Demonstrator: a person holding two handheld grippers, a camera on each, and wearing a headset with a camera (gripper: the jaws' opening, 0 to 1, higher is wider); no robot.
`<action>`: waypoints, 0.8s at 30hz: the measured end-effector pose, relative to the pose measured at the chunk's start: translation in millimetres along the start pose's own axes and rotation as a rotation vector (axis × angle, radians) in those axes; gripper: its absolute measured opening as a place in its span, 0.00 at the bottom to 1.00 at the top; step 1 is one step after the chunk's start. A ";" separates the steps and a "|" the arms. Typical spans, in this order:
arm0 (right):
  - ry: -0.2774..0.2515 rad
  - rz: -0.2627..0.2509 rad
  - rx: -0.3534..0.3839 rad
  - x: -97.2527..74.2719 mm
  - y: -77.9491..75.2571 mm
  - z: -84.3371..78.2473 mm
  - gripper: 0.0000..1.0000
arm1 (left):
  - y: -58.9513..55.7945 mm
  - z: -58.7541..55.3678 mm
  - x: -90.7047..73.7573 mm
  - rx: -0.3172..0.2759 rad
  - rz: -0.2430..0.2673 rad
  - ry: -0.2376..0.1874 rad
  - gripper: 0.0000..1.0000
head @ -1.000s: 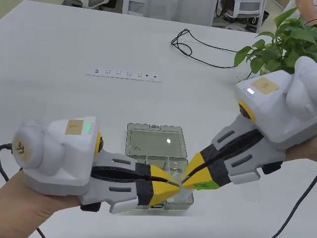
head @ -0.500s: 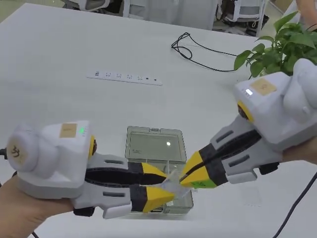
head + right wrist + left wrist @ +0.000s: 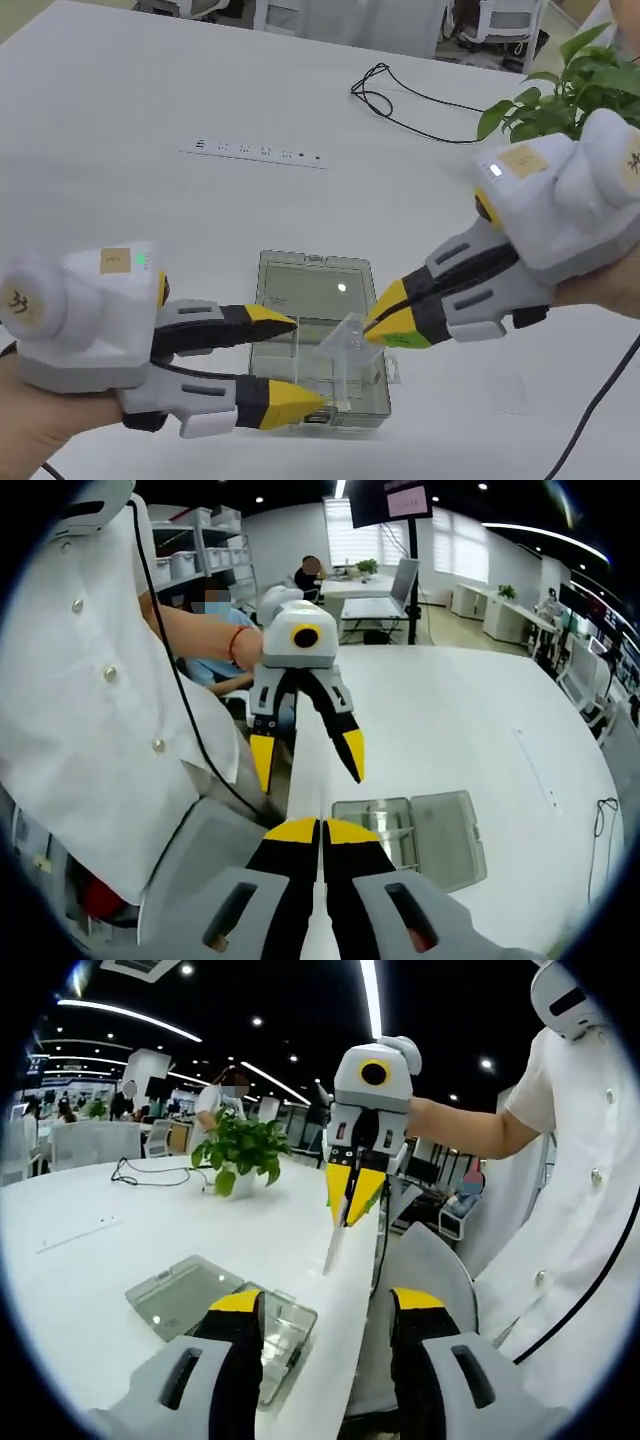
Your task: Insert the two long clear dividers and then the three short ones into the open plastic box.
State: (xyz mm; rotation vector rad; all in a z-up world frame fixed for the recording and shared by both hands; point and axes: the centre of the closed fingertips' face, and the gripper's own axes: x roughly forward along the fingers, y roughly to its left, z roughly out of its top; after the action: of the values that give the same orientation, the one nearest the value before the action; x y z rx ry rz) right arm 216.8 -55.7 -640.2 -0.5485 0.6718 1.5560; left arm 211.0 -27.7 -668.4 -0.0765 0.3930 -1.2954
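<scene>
The left gripper (image 3: 293, 361) is held at eight o'clock from the open plastic box (image 3: 377, 392), its jaws spread wide with nothing between them. The box's lid (image 3: 300, 285) is laid back toward twelve o'clock. A clear divider (image 3: 345, 348) is held tilted over the box's right half, pinched by the right gripper (image 3: 372, 330), which is angled in from two o'clock.

Nothing reads clearly: the scrawl on the left gripper's (image 3: 305, 361) round knob (image 3: 24, 302) and its tan sticker (image 3: 115, 261) are illegible.
</scene>
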 end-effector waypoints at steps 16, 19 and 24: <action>0.061 -0.050 -0.010 18.8 -34.5 -21.7 0.02 | 22.9 -28.5 -12.7 -0.031 0.101 0.054 0.77; 0.071 -0.051 -0.010 26.7 -42.9 -31.7 0.02 | 26.8 -32.5 -14.8 -0.038 0.120 0.059 0.80; 0.085 -0.050 -0.013 37.6 -51.8 -42.6 0.02 | 31.7 -34.8 -17.6 -0.044 0.144 0.053 0.84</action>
State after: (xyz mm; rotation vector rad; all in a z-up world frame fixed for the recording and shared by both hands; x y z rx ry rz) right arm 263.0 -56.8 -701.7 -0.6395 0.7083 1.4975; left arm 225.0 3.5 -705.2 -0.0494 0.4643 -1.1486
